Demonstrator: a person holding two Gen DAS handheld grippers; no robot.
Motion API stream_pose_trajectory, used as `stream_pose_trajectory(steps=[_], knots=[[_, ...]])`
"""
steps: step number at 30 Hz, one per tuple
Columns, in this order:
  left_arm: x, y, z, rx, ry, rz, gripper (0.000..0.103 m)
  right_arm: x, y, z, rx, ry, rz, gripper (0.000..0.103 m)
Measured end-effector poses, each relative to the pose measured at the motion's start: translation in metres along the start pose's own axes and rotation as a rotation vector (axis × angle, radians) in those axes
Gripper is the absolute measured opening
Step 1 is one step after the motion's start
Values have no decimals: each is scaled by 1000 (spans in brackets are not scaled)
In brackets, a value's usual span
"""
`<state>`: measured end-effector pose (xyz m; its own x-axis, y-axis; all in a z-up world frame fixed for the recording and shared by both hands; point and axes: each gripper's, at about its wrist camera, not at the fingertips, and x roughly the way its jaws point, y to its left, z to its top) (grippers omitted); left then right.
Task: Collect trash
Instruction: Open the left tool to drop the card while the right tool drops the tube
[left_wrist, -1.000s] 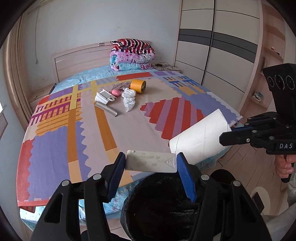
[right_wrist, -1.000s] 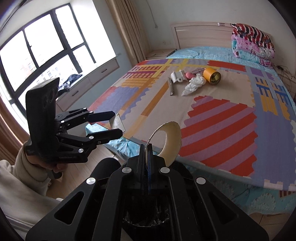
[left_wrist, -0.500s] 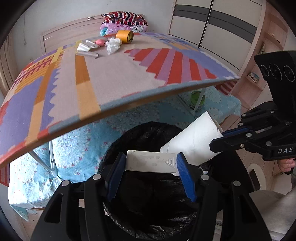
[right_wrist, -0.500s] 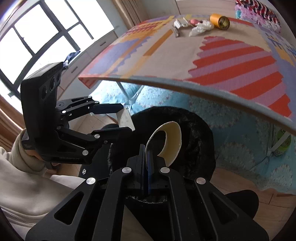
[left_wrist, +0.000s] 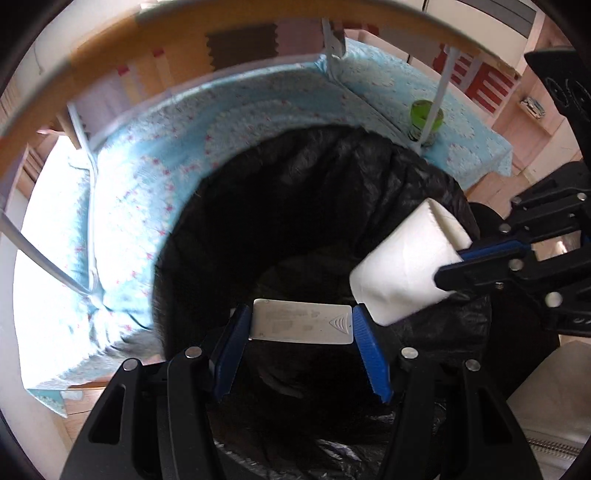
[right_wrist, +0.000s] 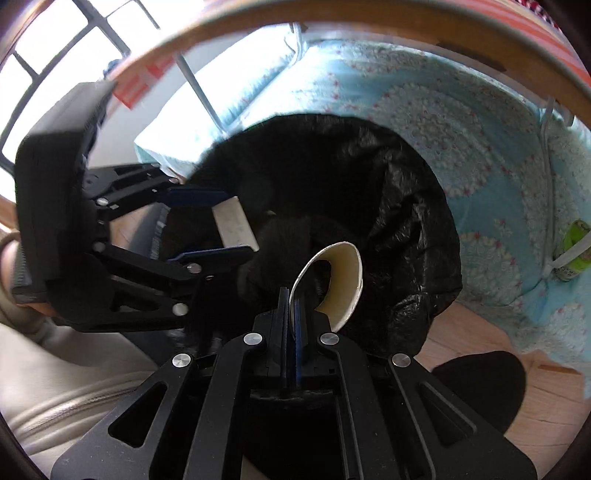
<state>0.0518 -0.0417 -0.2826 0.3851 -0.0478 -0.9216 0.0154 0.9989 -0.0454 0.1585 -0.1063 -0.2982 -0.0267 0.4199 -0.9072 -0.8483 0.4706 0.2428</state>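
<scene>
Left gripper points steeply down, its blue pads set part-way apart and pinching a flat silvery-white card by its two short ends; the card spans the gap crosswise and hangs over the dark mouth of the bin. From the right wrist view the same card shows tilted edge-up between those pads. Black bin bag lines the bin and folds over its rim; inside is too dark to make out any contents. Right gripper has its fingers pressed tight together on the wall of a white paper cup, squashing the rim flat where they bite; the cup's open mouth faces the camera, cream inside. Seen from the left wrist view, the cup lies on its side, just right of the card and above the bag's right rim. Behind the bin a pale blue floral bedsheet drapes down, with a thin board's wooden edge arcing overhead. A green can stands by a white leg at far right. Wood floor below; bright window upper left.
</scene>
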Motion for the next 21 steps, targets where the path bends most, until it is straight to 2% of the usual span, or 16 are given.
stream_pose_trajectory(steps=[2,8,13,14,15,17,21], knots=[[3,-1,-2,-4,13,-3,56,7,0,-2,-7,16,-27,3],[11,-5,-8,-7,36,-24,56,17,-5,-4,8,47,-10,4],[10,-3,-8,-7,32,-32,56,18,-8,-4,24,35,3,5],[10,-3,-8,-6,32,-36,56,18,-9,-4,28,35,2,10],[9,-3,-9,-5,33,-38,56,17,-9,-5,29,33,-5,23],[9,-3,-9,-6,36,-43,56,16,-8,-6,24,33,-24,36],[7,-3,-8,-15,40,-48,57,11,-6,-3,22,20,-21,37]])
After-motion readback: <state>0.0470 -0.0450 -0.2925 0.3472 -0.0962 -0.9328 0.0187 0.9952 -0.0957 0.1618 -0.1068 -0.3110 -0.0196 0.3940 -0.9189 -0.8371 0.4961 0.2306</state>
